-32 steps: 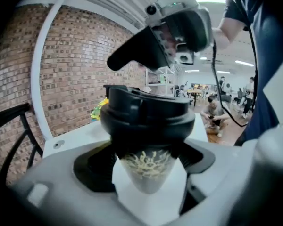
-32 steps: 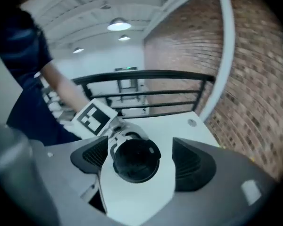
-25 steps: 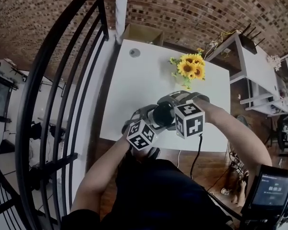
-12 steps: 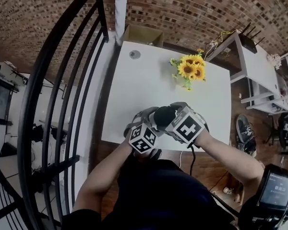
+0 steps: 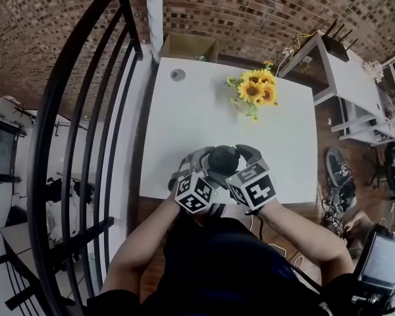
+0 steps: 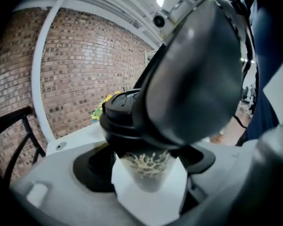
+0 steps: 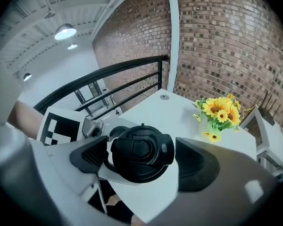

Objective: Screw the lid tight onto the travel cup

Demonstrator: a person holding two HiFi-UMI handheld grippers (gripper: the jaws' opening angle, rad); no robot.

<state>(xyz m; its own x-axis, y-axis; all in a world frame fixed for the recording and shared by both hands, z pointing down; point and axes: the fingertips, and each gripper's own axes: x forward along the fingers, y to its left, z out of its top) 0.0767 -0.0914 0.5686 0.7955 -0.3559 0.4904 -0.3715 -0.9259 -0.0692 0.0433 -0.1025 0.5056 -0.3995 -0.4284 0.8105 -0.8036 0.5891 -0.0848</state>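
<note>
Clamped between the ribbed black fingers (image 6: 92, 166) of the left gripper (image 6: 145, 161): a tapered travel cup (image 6: 144, 173), pale and glossy, printed with a brownish branching pattern. Seated on its mouth and hiding the inside: a round, stepped, matte-black plastic lid (image 7: 141, 149) with a flip tab on top, pinched at both sides by the fingers of the right gripper (image 7: 140, 155). Beneath the fingers, a smooth white worktop (image 5: 197, 110); well beyond them, yellow sunflowers (image 5: 253, 92).

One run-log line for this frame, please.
left gripper: jaws shut on travel cup | right gripper: jaws shut on lid | lid: sits on cup mouth
</note>
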